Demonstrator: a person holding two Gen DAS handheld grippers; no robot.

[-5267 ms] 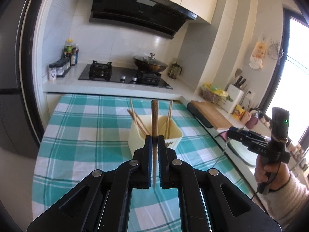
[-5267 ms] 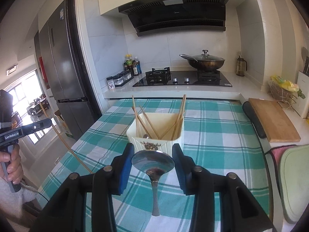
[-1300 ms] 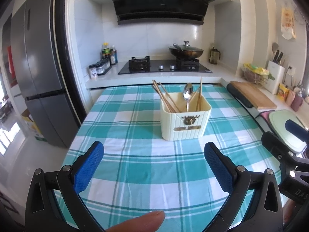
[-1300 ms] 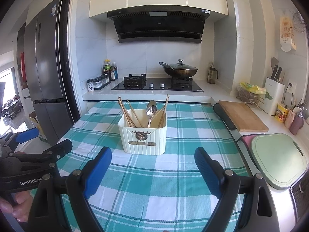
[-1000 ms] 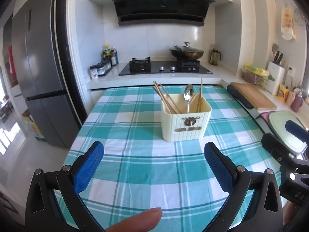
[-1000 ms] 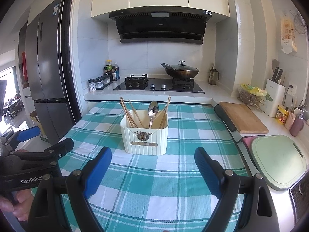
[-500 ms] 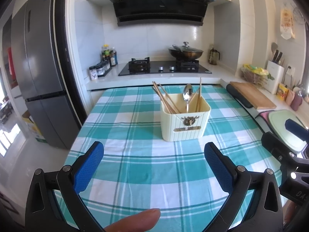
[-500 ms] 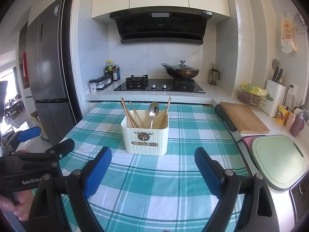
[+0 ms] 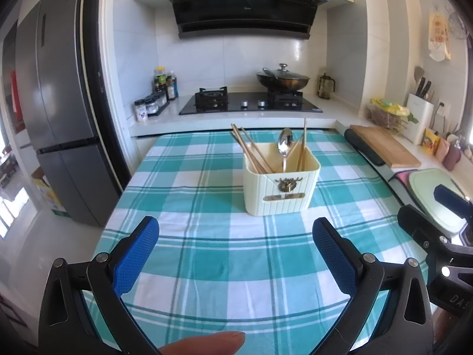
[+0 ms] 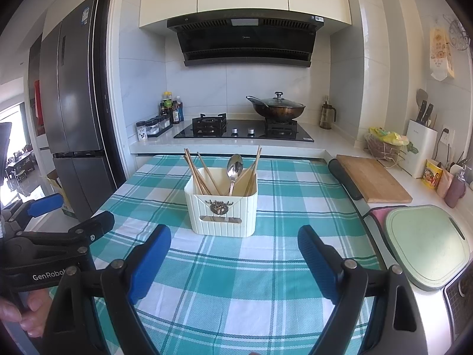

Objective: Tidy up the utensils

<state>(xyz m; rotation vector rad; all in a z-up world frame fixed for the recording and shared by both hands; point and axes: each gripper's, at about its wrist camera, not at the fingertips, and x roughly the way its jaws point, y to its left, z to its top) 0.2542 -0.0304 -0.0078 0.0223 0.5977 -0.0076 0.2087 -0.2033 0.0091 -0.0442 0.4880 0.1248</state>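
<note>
Both claws spread wide, empty: left claw (image 9: 235,251), right claw (image 10: 234,256). Spoon (image 10: 234,167) and chopsticks (image 10: 201,174) stand in holder (image 10: 222,211), frame center, on checked table (image 10: 266,266). Looks sorted; best keep claws back, clear of holder.

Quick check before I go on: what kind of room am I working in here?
A home kitchen, by the look of it. A gas hob with a lidded wok sits under a range hood, a tall fridge stands at the left, and a knife block is on the counter.
</note>
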